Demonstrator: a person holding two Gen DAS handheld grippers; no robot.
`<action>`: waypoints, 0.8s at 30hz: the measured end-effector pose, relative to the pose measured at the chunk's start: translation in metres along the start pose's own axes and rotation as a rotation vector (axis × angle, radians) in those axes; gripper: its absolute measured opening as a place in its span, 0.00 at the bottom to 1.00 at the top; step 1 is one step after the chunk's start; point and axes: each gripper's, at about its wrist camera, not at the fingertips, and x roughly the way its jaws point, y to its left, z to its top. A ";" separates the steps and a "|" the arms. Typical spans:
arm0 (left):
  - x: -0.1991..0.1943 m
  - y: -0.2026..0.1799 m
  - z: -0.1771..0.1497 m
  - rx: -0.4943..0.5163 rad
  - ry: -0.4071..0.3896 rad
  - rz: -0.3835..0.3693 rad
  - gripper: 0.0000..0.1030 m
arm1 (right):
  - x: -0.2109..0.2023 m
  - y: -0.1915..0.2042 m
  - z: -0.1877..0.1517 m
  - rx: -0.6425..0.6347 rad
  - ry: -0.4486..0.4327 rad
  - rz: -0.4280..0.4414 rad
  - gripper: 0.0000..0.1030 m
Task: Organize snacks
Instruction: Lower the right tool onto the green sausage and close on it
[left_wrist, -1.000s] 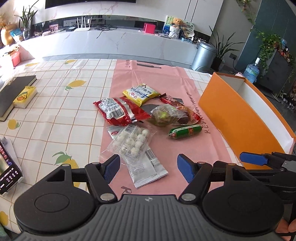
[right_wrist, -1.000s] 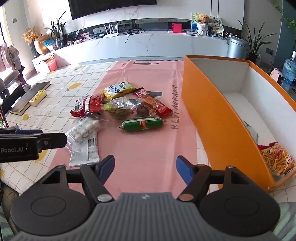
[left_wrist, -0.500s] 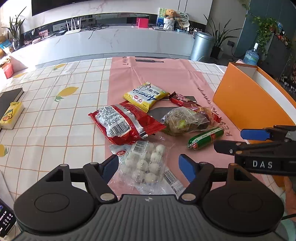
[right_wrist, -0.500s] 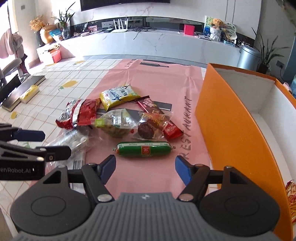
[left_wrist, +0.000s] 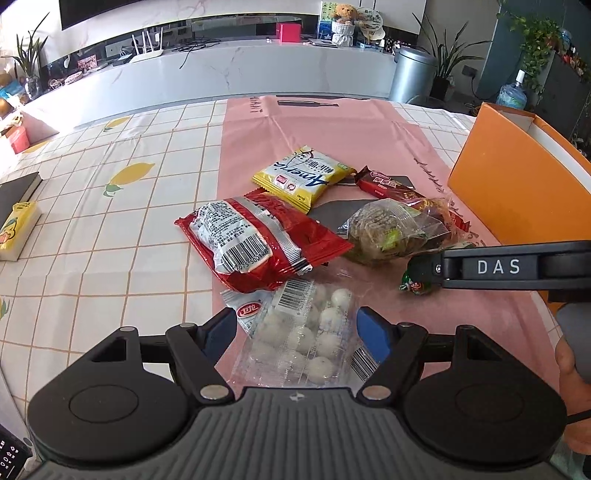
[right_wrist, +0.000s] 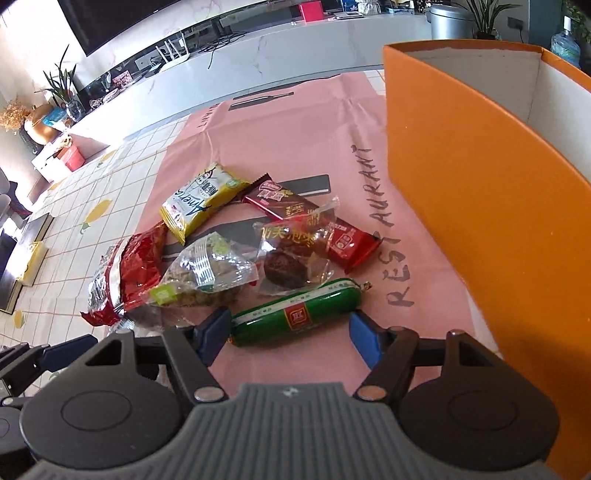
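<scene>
Several snack packs lie on a pink mat. My left gripper (left_wrist: 297, 328) is open, its blue pads either side of a clear bag of white balls (left_wrist: 310, 339). My right gripper (right_wrist: 290, 334) is open around a green sausage (right_wrist: 295, 312), whose end also shows in the left wrist view (left_wrist: 415, 282) under the right gripper's arm. Further off lie a red foil bag (left_wrist: 255, 240), a yellow pack (left_wrist: 303, 177), a clear bag of green-brown snack (right_wrist: 205, 275), a brown cake in clear wrap (right_wrist: 291, 258) and a red bar (right_wrist: 314, 221).
An orange box (right_wrist: 480, 206) with a white inside stands open at the right of the mat. A black book (left_wrist: 14, 192) and a yellow carton (left_wrist: 18, 229) lie at the far left on the checked tablecloth (left_wrist: 110, 221).
Both grippers have moved forward and down toward the snacks. The left one now straddles the bag of white balls; the right one now straddles the green sausage.
</scene>
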 end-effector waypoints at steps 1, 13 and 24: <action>0.000 -0.001 0.000 0.003 0.000 0.001 0.84 | 0.001 0.001 0.000 -0.006 -0.006 -0.001 0.66; 0.000 -0.007 -0.004 0.009 0.024 0.020 0.80 | -0.014 -0.004 -0.007 -0.030 -0.006 0.060 0.21; -0.005 -0.007 -0.006 -0.020 0.031 0.004 0.70 | -0.032 -0.039 -0.026 0.099 0.043 0.028 0.26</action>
